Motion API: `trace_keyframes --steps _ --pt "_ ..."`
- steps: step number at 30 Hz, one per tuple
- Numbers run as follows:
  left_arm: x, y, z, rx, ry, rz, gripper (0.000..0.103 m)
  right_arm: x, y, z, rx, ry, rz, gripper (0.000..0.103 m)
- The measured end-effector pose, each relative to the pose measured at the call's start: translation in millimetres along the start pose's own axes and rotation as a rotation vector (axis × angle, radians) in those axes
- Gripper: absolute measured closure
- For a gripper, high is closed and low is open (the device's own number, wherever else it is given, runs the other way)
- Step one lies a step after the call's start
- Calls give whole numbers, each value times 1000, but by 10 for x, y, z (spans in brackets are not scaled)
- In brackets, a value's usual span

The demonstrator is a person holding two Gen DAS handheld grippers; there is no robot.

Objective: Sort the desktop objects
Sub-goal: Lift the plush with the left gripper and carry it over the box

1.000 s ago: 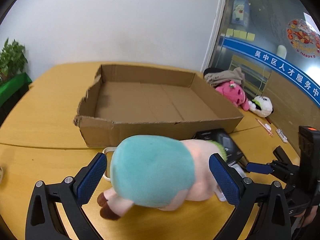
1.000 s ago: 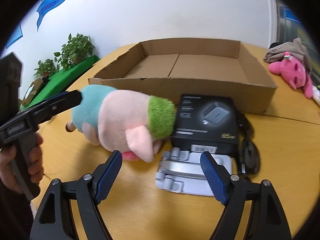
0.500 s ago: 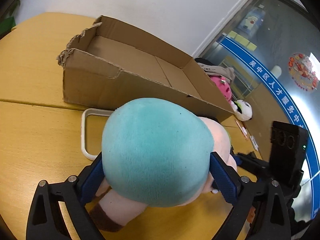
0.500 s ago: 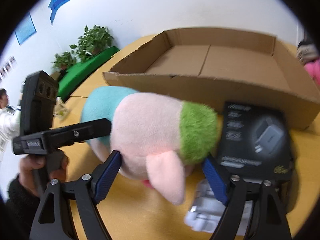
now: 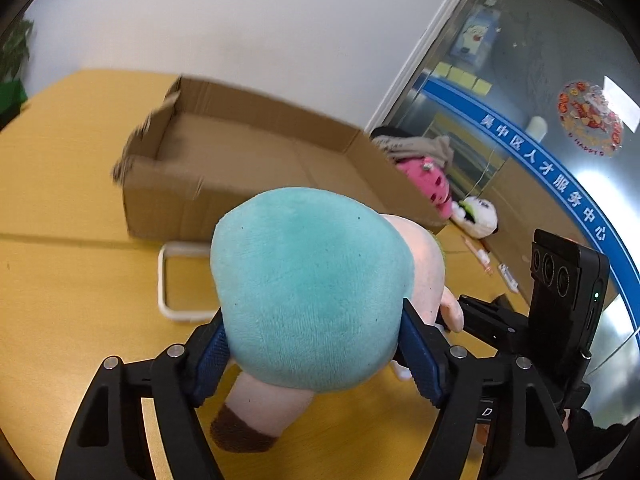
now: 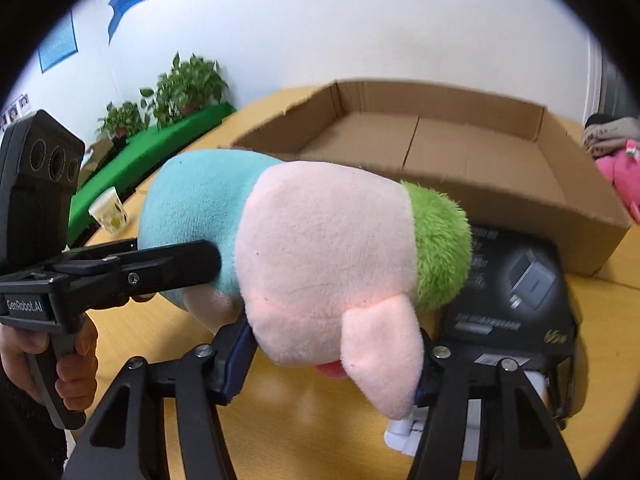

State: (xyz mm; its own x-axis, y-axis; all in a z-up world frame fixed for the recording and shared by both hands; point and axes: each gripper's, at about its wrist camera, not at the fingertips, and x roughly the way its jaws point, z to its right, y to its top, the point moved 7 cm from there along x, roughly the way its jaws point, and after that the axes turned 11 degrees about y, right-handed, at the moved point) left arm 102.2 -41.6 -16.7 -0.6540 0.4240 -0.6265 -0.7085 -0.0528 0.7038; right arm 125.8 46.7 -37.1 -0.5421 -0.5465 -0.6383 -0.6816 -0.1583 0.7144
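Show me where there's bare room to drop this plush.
The shallow brown cardboard box has bare floor throughout. Bare yellow tabletop lies left of the white wire frame. The black charger box crowds the right.

Count, by kind: one teal-and-pink plush toy (image 5: 312,288), centre of frame; one cardboard box (image 5: 256,168) above it; two grippers; one black carton (image 6: 516,284), right; two small plush toys, pink (image 5: 428,184) and white (image 5: 478,216); one white frame (image 5: 176,280).

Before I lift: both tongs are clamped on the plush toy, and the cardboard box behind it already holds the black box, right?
Not quite. Both tongs, left and right, grip the plush toy, but the right wrist view shows the cardboard box empty; the black box lies outside it.
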Motion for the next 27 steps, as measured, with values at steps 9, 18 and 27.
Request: trace_keyframes --steps 9,18,27 --pt "-574 865 472 121 -18 227 24 -703 780 -105 -109 -70 228 49" --pt "-1036 1790 783 256 25 435 24 -1240 1740 -180 -239 -99 433 50" --pt "-816 2738 537 282 107 486 24 -987 2657 70 -281 -57 454 50"
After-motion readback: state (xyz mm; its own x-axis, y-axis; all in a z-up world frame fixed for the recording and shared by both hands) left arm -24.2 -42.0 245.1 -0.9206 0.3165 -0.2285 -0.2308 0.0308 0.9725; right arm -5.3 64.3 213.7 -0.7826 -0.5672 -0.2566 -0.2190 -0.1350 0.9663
